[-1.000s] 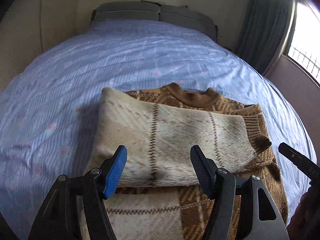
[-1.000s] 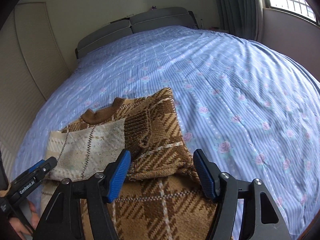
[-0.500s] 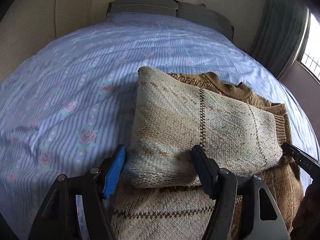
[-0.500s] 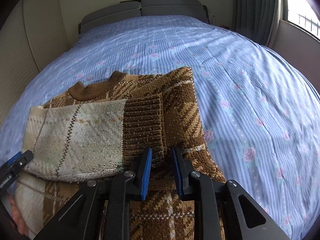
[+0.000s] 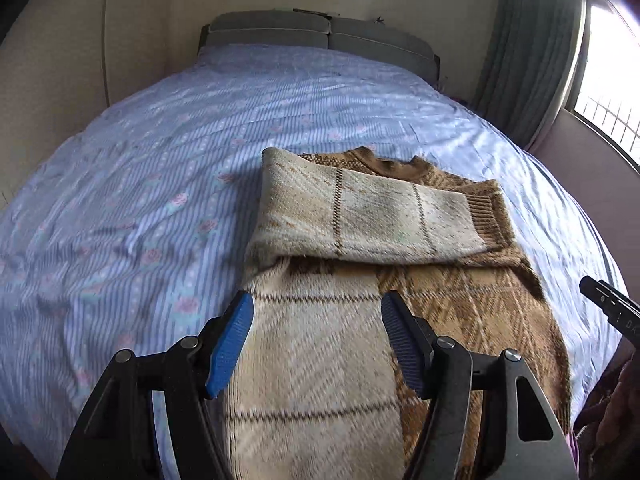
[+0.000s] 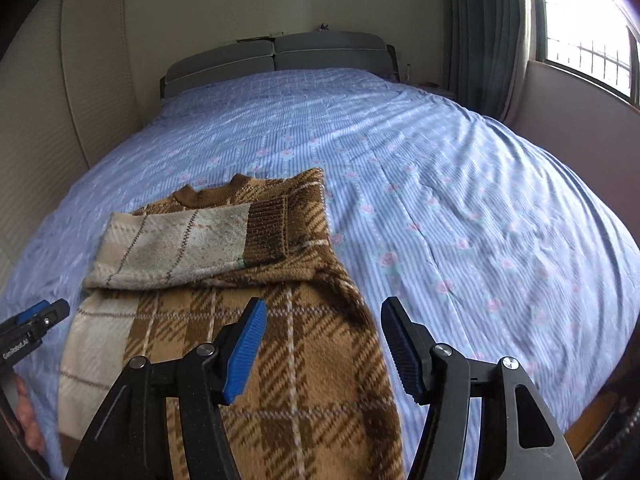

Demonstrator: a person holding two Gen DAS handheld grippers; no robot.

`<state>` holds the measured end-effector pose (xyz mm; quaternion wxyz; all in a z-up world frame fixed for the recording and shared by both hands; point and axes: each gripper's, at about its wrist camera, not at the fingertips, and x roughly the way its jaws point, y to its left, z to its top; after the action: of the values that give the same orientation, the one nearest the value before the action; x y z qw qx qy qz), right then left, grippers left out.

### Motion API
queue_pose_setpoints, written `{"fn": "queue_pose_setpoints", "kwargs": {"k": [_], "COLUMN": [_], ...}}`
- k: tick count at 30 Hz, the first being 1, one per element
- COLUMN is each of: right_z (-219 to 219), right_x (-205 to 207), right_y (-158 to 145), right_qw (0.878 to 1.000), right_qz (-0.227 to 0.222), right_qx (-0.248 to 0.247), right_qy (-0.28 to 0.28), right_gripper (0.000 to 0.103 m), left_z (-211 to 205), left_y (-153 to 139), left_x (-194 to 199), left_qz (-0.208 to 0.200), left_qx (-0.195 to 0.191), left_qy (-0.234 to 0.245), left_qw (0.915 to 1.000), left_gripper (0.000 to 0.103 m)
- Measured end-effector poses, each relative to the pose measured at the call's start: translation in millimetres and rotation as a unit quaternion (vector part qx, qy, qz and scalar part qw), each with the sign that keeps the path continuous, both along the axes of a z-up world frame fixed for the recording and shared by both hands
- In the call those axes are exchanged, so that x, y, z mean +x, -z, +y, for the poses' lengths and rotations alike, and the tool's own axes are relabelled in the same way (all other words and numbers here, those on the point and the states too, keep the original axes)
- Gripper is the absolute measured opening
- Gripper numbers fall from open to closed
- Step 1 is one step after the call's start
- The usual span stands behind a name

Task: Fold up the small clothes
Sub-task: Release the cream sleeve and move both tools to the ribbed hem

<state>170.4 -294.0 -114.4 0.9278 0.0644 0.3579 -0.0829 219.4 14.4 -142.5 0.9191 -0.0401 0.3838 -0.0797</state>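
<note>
A brown and cream plaid sweater [image 5: 460,304] lies flat on the bed, collar toward the headboard; it also shows in the right wrist view [image 6: 288,344]. Its cream sleeve [image 5: 368,220] is folded across the chest, brown cuff [image 6: 266,228] to the right. My left gripper [image 5: 316,332] is open and empty above the sweater's cream lower left part. My right gripper [image 6: 322,340] is open and empty above the sweater's brown right edge. Each gripper's tip shows at the edge of the other's view.
The blue floral bedsheet [image 6: 460,200] covers the bed around the sweater. A grey headboard [image 6: 276,56] stands at the far end. A beige wall panel [image 5: 52,60] is on the left, curtains and a window [image 6: 592,32] on the right.
Both grippers have drawn back toward the sweater's lower part. The right gripper, nearly shut at the sleeve cuff half a second ago, has opened. The sleeve stays folded across the chest.
</note>
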Motion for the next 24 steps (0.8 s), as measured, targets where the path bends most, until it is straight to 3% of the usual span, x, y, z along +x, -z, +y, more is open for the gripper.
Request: {"fn": "queue_pose_setpoints", "kwargs": {"k": [5, 10, 15, 18, 24], "right_z": [-7.5, -6.0, -18.2, -24.1, -20.8], "right_x": [-66.5, -103.9, -115.0, -113.4, -105.9], "right_y": [1.7, 17.9, 44.2, 58.5, 73.7], "right_qw": [0.999, 0.998, 0.997, 0.994, 0.993], "right_qz": [-0.008, -0.003, 0.035, 0.055, 0.075], "right_qx": [0.013, 0.004, 0.033, 0.058, 0.068], "right_qy": [0.043, 0.058, 0.066, 0.073, 0.066], "right_gripper": [0.06, 0.06, 0.06, 0.06, 0.06], "left_z": [-3.9, 4.5, 19.1, 28.8, 33.6], "left_y": [-6.2, 0.6, 32.3, 49.1, 70.9], "left_x": [-64.3, -112.7, -126.9, -135.9, -133.1], "left_qz": [-0.013, -0.028, 0.024, 0.035, 0.07], "left_qx": [0.01, 0.016, 0.005, -0.011, -0.024], "left_qy": [-0.01, -0.044, -0.089, -0.121, -0.128], "left_qw": [0.9998, 0.9985, 0.9957, 0.992, 0.9891], "left_gripper": [0.066, 0.066, 0.066, 0.066, 0.066]}}
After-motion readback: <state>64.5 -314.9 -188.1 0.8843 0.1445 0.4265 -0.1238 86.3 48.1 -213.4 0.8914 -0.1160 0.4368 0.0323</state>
